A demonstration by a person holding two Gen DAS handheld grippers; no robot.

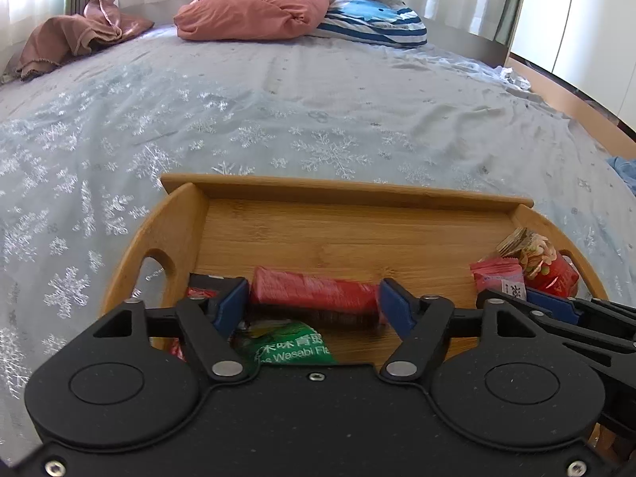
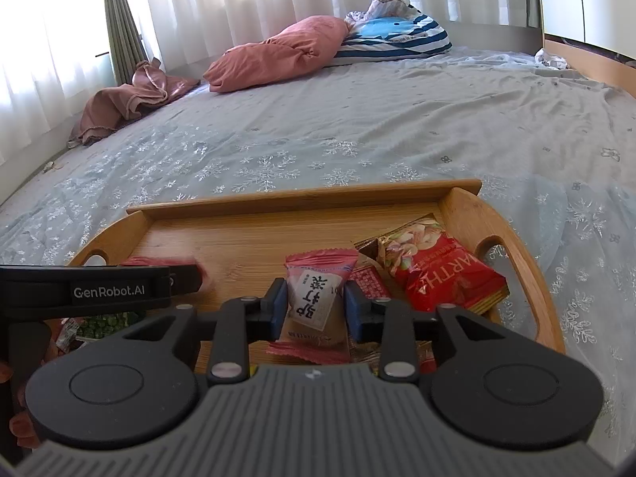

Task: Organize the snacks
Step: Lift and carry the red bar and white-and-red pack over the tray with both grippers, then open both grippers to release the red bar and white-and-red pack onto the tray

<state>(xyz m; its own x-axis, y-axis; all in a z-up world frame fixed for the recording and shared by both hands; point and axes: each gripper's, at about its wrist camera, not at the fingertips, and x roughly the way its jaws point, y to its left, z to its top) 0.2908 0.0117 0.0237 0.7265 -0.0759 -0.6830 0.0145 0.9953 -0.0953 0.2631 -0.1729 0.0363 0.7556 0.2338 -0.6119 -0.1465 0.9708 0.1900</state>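
Note:
A bamboo tray (image 1: pixel 342 192) (image 2: pixel 302 196) lies on the bed and holds the snacks. My left gripper (image 1: pixel 314 306) stands open over its left half. A long red packet (image 1: pixel 314 292), slightly blurred, lies crosswise between the blue pads, and a green wasabi pea packet (image 1: pixel 290 348) sits under the jaws. My right gripper (image 2: pixel 316 310) is open around a pink-and-white packet (image 2: pixel 318 302) that rests on the tray floor, with thin gaps at both pads. A red nut bag (image 2: pixel 441 270) leans in the tray's right end beside a small red packet (image 2: pixel 367 282).
The tray sits on a pale blue snowflake bedspread (image 1: pixel 278 111). Pink pillows (image 1: pixel 254 12), a brown cloth (image 1: pixel 75 35) and a blue striped cushion (image 1: pixel 373 20) lie at the far side by white curtains. The wooden bed frame (image 1: pixel 564 95) runs along the right.

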